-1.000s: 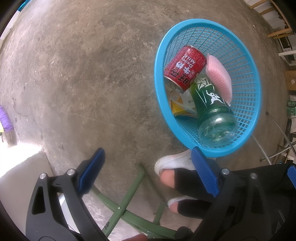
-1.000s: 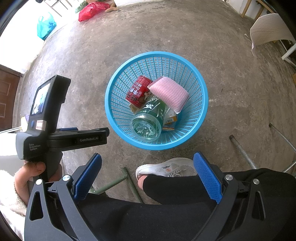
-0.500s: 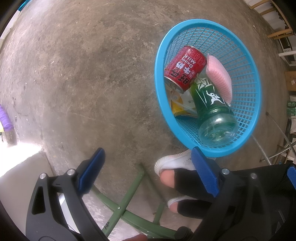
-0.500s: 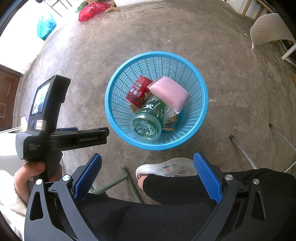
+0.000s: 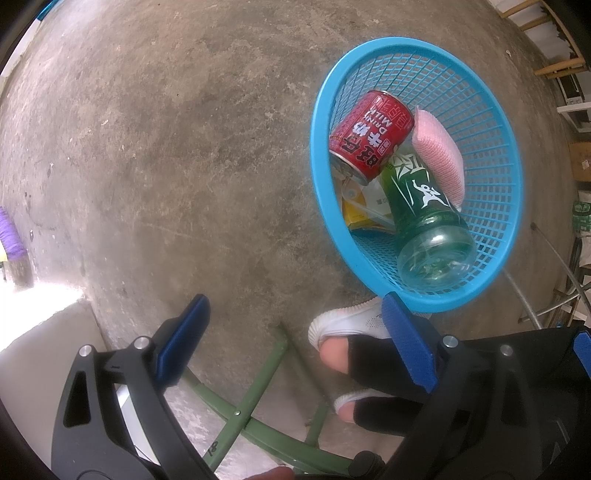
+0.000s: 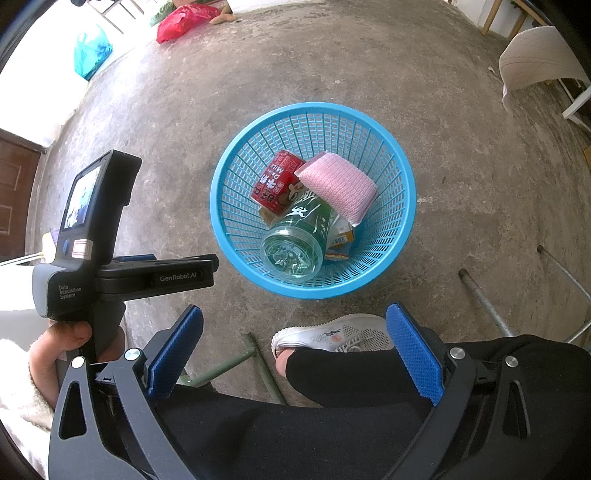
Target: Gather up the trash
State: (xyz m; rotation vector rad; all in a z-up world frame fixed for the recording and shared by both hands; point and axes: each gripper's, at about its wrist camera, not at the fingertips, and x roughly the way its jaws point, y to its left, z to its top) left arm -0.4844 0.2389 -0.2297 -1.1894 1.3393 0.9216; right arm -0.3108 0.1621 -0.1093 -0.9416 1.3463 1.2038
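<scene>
A blue mesh basket (image 6: pixel 400 206) (image 5: pixel 323 192) stands on the concrete floor. Inside lie a red milk can (image 6: pixel 277 182) (image 5: pixel 369 138), a green plastic bottle (image 6: pixel 299 236) (image 5: pixel 424 210), a pink sponge (image 6: pixel 338 188) (image 5: pixel 439 155) and a yellow carton (image 5: pixel 360 216). My left gripper (image 5: pixel 295 321) hangs open and empty above the floor, left of the basket. My right gripper (image 6: pixel 293 332) is open too, holding nothing, just in front of the basket over the person's legs. The left gripper's body (image 6: pixel 92 236) shows at the left of the right wrist view.
A person's white shoe (image 6: pixel 340 336) and black trouser legs sit right before the basket. Green metal chair legs (image 5: pixel 258 391) cross the floor below. Metal poles (image 6: pixel 484 299) lie to the right. A red bag (image 6: pixel 184 18) and a blue bag (image 6: pixel 90 50) lie far back.
</scene>
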